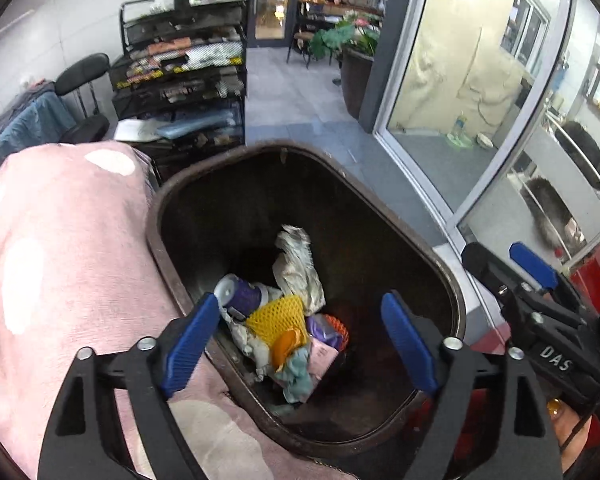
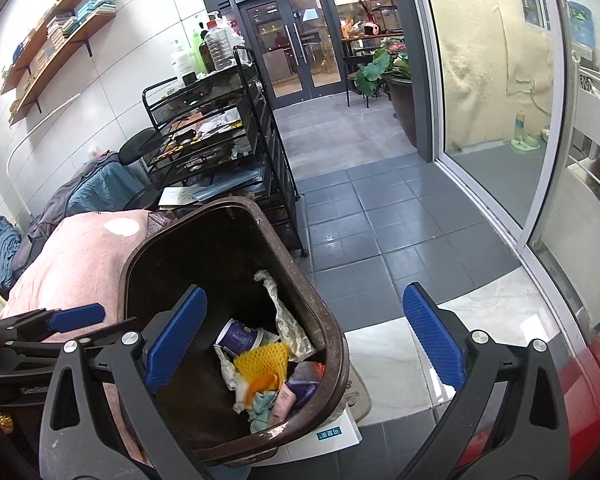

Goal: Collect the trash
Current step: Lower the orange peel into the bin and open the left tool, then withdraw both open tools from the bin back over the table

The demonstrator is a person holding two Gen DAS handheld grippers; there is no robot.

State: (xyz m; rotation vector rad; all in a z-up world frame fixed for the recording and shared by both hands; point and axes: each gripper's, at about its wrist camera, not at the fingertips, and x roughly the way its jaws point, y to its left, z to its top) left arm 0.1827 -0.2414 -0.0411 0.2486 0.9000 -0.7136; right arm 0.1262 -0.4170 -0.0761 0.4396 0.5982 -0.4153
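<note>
Both grippers hovering over brown bin (image 1: 456, 292), lower centre: left gripper (image 1: 300, 344) and right gripper (image 2: 300, 344) gaping, empty. Trash (image 1: 280, 320) lying inside. Risk: fingers snagging rim, tipping bin against pink blanket (image 1: 60, 260).

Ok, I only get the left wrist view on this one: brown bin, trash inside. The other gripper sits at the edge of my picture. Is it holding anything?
Observer: No. The right gripper has its jaws wide apart, with nothing between them.
Operator: What lies on the floor at the foot of the bin?
Observer: A beige mat and a white sheet with a teal label, both against the bin on its right side.
Operator: Anything higher up on the left wall?
Observer: Two wooden shelves carrying books.
</note>
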